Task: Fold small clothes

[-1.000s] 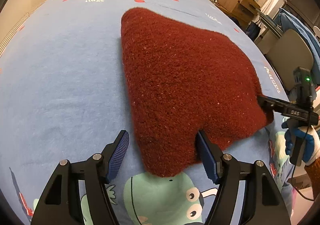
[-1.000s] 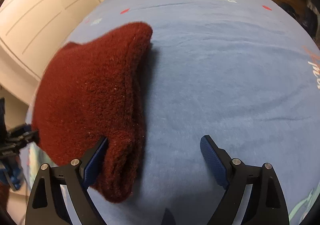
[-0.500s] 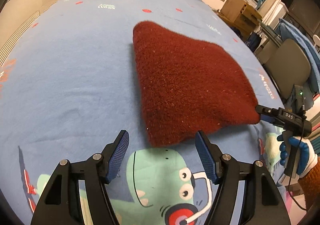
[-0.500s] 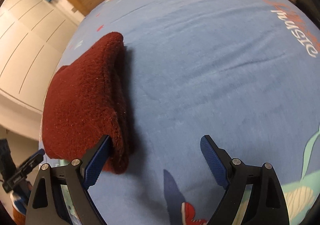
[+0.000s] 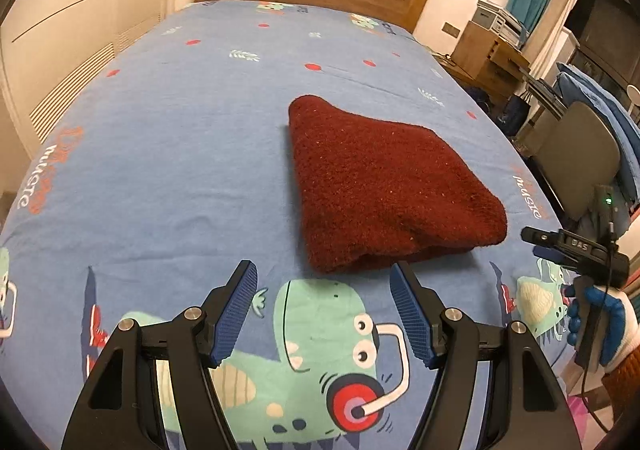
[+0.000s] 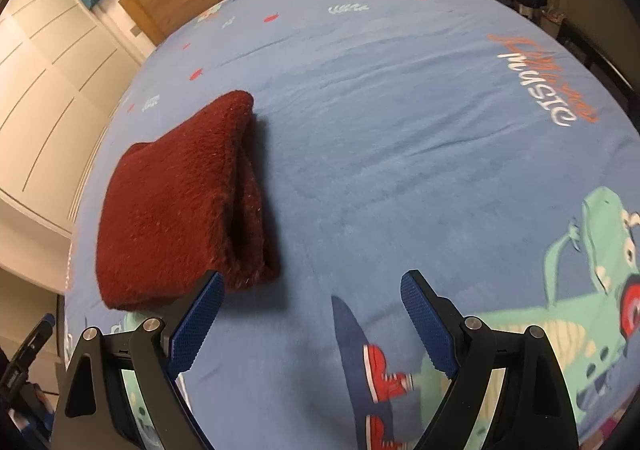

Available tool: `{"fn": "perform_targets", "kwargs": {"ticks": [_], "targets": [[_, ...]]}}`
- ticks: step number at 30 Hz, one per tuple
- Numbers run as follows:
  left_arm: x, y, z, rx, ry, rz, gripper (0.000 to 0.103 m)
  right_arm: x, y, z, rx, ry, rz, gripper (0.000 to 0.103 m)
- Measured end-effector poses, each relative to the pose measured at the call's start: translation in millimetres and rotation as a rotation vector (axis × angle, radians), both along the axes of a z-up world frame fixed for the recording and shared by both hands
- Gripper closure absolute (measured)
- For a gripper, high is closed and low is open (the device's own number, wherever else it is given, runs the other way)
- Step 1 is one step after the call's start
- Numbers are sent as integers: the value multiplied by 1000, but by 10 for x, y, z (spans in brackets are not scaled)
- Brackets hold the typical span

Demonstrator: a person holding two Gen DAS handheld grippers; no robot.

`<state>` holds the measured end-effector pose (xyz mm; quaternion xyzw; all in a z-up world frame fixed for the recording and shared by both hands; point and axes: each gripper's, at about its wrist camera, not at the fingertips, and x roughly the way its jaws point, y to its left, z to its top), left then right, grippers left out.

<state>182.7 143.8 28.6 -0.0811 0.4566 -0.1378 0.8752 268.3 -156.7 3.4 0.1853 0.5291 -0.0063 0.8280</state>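
Presently both tongs, left (image 5: pixel 324 310) and right (image 6: pixel 312 314), stand released, gripping nothing. Folded maroon knit garment (image 5: pixel 384 186) lies on the bed (image 5: pixel 180 138) toward its near edge. Risk: thick layers gape along one side and may spring open if bumped.
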Motion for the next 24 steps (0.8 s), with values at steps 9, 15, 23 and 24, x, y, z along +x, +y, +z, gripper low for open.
{"fn": "perform_targets", "kwargs": {"ticks": [9, 15, 23, 24], "targets": [[-363, -63, 129, 59, -55, 57, 39, -637, 297, 475, -17, -115, 28, 13], [-721, -142, 256, 147, -143, 103, 29, -1045, 569, 736, -56, -206, 68, 12], [-1115, -191, 426, 223, -247, 171, 7, -1642, 814, 998, -132, -303, 95, 12], [-1153, -202, 445, 235, -257, 173, 6, -1674, 810, 1007, -139, -307, 95, 12]]}}
